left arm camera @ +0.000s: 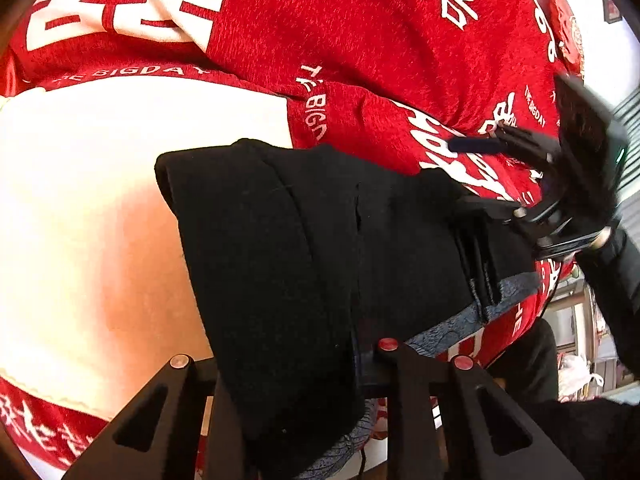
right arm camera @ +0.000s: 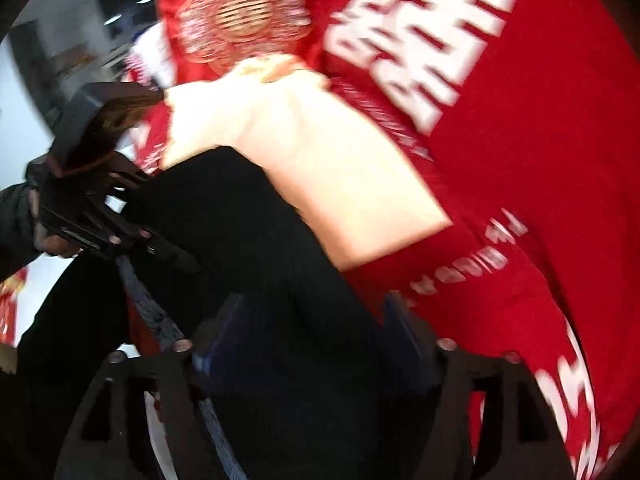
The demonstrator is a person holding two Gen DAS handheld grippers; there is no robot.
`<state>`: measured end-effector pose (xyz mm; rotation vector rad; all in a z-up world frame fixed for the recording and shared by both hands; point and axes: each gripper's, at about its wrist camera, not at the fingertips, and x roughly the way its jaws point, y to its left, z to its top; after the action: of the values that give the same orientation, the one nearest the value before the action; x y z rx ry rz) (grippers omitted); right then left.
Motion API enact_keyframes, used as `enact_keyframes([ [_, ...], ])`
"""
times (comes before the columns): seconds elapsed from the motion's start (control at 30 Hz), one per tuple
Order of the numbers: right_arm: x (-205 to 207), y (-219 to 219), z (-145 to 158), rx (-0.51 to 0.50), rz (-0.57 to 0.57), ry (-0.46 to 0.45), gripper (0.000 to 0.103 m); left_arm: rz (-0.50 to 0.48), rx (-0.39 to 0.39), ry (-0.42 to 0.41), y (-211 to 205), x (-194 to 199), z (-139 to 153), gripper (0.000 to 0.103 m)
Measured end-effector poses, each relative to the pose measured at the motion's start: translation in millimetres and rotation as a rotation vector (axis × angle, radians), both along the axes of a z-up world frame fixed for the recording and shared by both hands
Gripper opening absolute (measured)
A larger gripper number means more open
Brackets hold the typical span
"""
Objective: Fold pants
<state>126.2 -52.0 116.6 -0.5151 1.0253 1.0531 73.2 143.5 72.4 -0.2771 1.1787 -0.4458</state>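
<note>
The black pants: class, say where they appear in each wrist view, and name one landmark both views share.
Left wrist view: the black pants fill the centre, running down between the left gripper's fingers.
Right wrist view: the black pants spread over the lower centre and left, blurred.
Shared landmark: the red bedspread with white lettering.

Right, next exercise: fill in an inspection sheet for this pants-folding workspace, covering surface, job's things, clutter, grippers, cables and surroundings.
Surface: red bedspread with white lettering and a cream panel.
Job's things: black pants, bunched and partly folded, with a grey patterned strip at their edge.
Clutter: red cushion with a round emblem, at the far edge.
Grippers: left gripper pinches the pants; right gripper is open, with its fingers either side of the cloth.
Cables: nothing clearly seen.
Surroundings: white bag beyond the bed; the rest is blurred.
</note>
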Motion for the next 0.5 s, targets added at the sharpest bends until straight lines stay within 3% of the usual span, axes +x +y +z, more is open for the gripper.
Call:
enact_keyframes([
  [0.07,-2,-22,-7,-0.072,-0.062,-0.077,0.076,0.01,0.01,-0.001,-5,-1,6,0.022],
  [0.17,9,-52,-32,-0.239,-0.262,-0.155,0.076,0.028,0.026,0.007,-7,-11,10,0.022],
  [0.23,16,-68,-47,-0.254,-0.395,-0.136,0.076,0.044,0.033,0.012,-9,-12,15,0.022],
  [0.3,13,-70,-63,-0.283,-0.472,-0.186,0.076,0.059,0.034,0.015,-10,-14,20,0.022],
  [0.4,-9,-55,-81,-0.349,-0.443,-0.226,0.076,0.071,0.035,0.006,-14,-17,34,0.022],
  [0.43,-27,-49,-78,-0.359,-0.412,-0.298,0.076,0.07,0.041,0.001,-17,-18,39,0.022],
  [0.5,-59,-42,-74,-0.369,-0.31,-0.327,0.076,0.064,0.054,-0.015,-23,-20,47,0.022],
])
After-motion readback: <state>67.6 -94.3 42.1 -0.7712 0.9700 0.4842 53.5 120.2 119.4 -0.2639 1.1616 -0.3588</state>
